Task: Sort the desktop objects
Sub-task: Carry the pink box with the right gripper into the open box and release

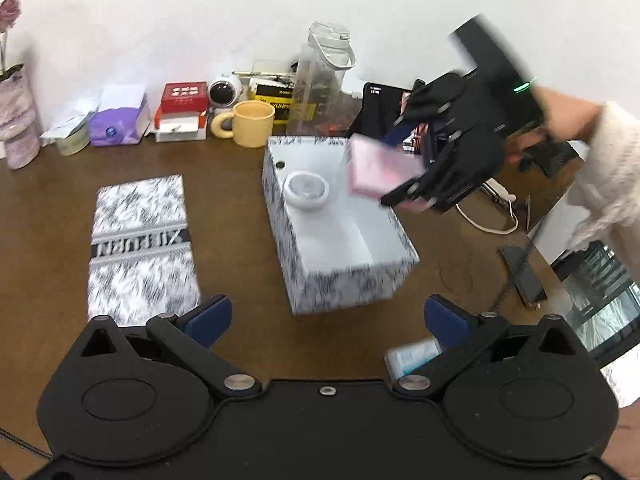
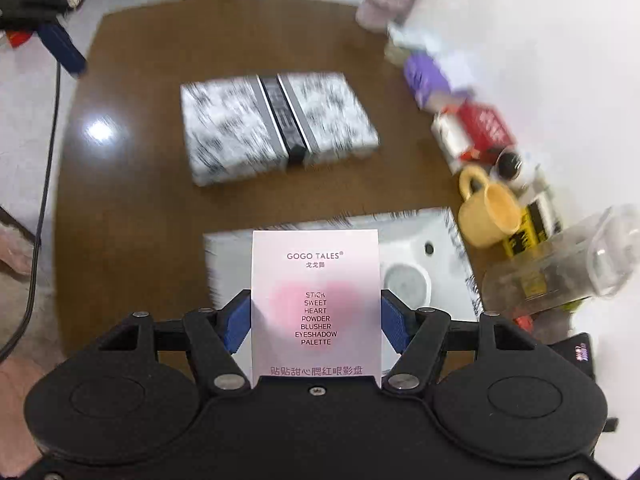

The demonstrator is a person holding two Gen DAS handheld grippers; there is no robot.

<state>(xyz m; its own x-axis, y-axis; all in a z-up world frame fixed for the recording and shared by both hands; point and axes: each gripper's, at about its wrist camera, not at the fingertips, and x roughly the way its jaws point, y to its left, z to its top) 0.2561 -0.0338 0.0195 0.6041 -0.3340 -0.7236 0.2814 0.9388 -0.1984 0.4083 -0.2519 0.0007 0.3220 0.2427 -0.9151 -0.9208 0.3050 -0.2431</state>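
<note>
Pinching a flat pink palette (image 2: 315, 304) by its two side edges, the right fingers (image 2: 240, 326) hold it over the open box (image 1: 340, 236). Beyond their tips, a round white jar (image 1: 307, 190) sits on the box's smooth white floor. Further ahead its marbled lid (image 2: 276, 126) lies flat on the glossy brown desk (image 2: 132, 184). The left fingers (image 1: 208, 318) are spread wide, gripping nothing, with the box ahead of them.

Bright, even indoor light in both views; a white glare spot lies on the glossy brown wooden tabletop (image 2: 100, 132) far ahead-left of the right claw (image 2: 316, 322); motion blur smears objects beyond the claws; fisheye bending, dark corners.
</note>
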